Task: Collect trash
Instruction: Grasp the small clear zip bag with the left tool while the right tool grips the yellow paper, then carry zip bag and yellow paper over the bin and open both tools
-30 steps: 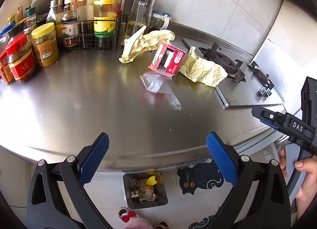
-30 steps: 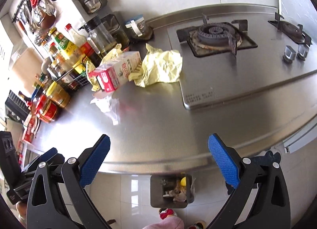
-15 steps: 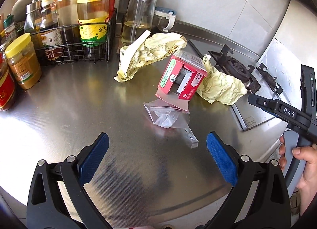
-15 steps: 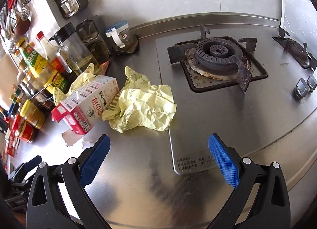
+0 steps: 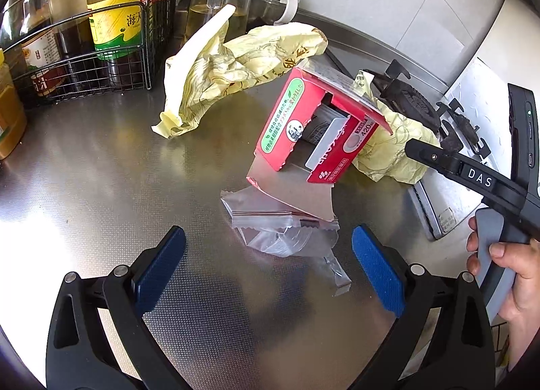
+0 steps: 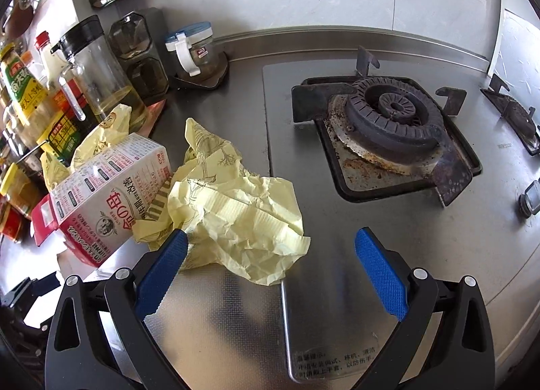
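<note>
Steel worktop (image 5: 101, 187) by a stove (image 6: 388, 127). Both tongs gape wide, empty: left tongs (image 5: 268, 265) should straddle the bag (image 5: 287, 234), right tongs (image 6: 270, 265) the paper (image 6: 236, 214), pinching low

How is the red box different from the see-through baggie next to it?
The red box is printed card, open at one end and bulky; the clear baggie is see-through plastic lying flat and crinkled. The box is bigger. Both are on the steel counter, untouched.
</note>
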